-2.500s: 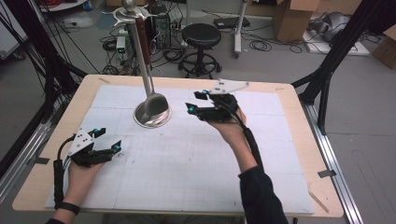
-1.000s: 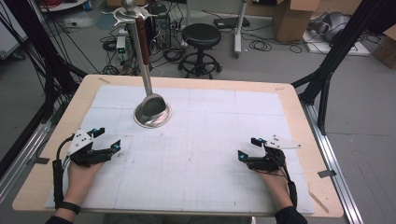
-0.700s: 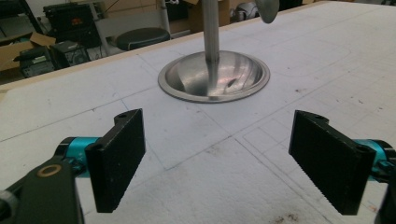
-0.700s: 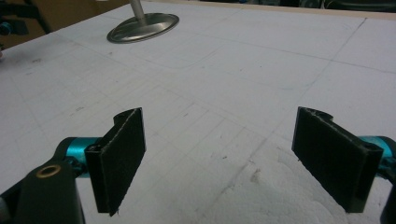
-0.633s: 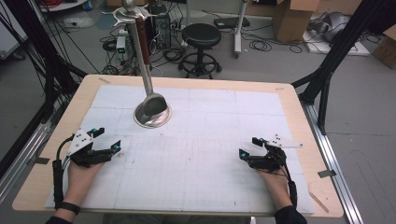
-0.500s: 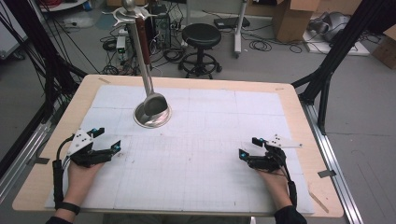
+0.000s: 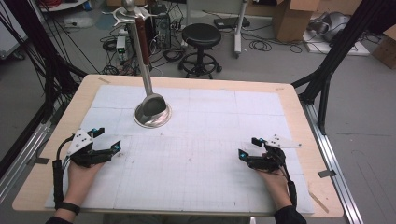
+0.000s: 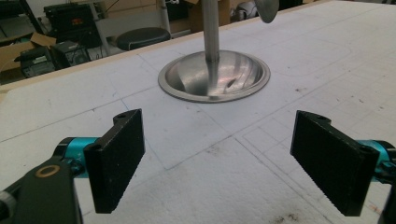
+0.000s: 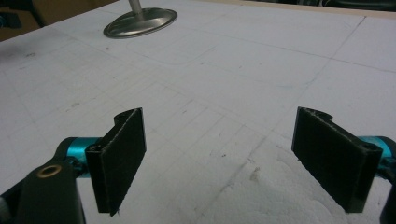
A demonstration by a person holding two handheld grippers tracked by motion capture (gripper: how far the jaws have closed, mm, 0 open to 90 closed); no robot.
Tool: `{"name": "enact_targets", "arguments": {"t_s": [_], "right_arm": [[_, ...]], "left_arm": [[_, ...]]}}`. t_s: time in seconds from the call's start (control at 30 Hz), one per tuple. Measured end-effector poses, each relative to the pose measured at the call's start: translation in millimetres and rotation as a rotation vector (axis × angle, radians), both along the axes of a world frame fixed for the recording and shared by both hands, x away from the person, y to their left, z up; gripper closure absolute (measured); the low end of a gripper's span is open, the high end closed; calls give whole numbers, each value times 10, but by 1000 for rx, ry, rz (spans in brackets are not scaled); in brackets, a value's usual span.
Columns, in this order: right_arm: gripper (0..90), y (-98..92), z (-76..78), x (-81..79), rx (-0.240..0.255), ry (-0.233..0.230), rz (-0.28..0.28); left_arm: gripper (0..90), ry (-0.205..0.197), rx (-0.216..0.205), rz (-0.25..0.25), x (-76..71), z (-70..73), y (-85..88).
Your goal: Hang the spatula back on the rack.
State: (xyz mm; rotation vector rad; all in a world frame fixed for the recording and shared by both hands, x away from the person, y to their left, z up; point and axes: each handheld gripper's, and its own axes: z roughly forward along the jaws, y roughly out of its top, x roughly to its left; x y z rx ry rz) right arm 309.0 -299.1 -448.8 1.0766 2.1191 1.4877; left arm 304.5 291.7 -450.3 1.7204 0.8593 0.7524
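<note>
Both pairs of black fingers (image 8: 116,163) stand spread wide and empty. The left gripper (image 7: 106,142) rests just near the round shiny metal dish with its upright steel pole (image 7: 152,114); the right gripper (image 7: 247,148) lies well apart from that dish, across the white gridded counter (image 7: 201,135).
</note>
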Motion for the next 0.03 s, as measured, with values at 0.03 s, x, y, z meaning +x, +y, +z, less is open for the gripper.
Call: {"name": "enact_targets", "arguments": {"t_s": [0.03], "right_arm": [[169, 1, 0, -1, 1, 1, -1]], "left_arm": [[184, 0, 2, 1, 1, 1, 2]]}}
